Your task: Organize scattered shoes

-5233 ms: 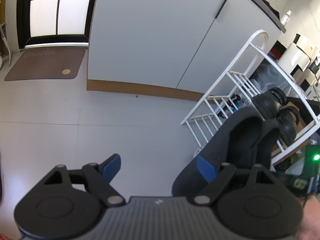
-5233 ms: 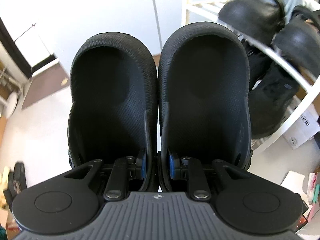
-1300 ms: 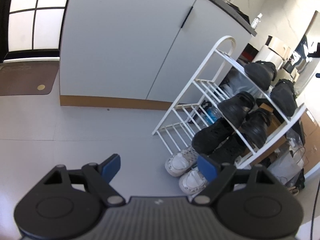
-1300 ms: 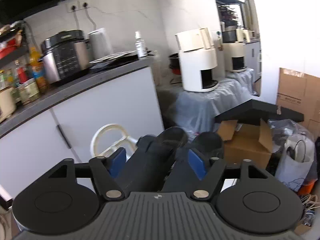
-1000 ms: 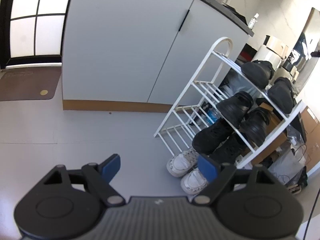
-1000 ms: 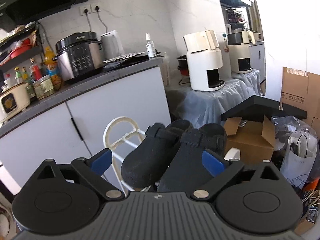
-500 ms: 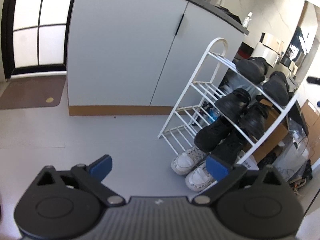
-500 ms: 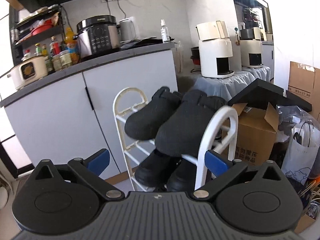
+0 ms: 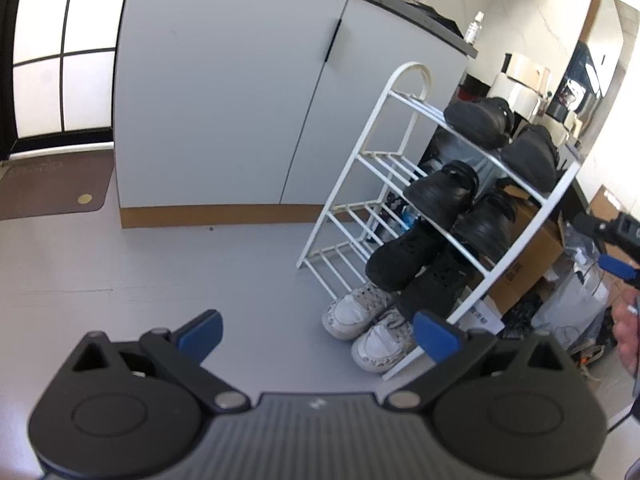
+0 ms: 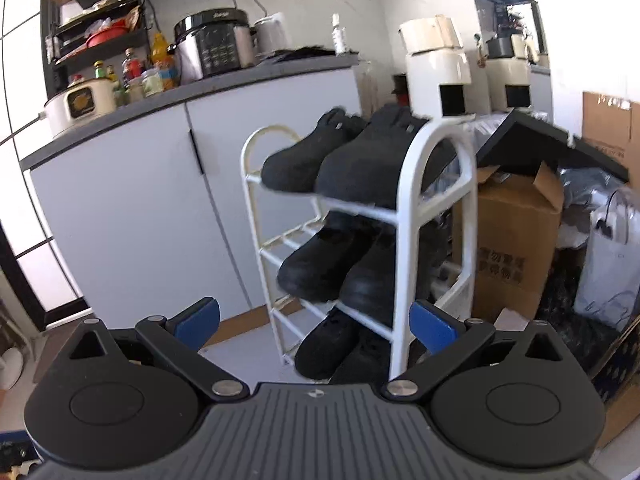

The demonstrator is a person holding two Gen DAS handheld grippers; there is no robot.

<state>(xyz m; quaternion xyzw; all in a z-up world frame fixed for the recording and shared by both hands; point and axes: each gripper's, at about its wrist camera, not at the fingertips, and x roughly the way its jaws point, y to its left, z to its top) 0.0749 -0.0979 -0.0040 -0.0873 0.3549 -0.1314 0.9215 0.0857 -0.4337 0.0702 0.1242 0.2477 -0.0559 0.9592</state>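
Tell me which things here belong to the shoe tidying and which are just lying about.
Part of the job:
white shoe rack
black clogs
black shoes
white sneakers

Just lying about:
cardboard box
rice cooker
doormat

1. A white wire shoe rack (image 9: 404, 152) stands on the grey floor (image 9: 160, 272), just beside a white cabinet.
2. Its top shelf carries a pair of black clogs (image 10: 340, 160).
3. The shelf under it carries a second pair of black clogs (image 9: 444, 188).
4. One shelf lower stand black sneakers (image 9: 408, 256).
5. A pair of white sneakers (image 9: 368, 324) lies on the floor at the rack's foot.
6. A brown mat (image 9: 52, 188) lies on the floor near the door.
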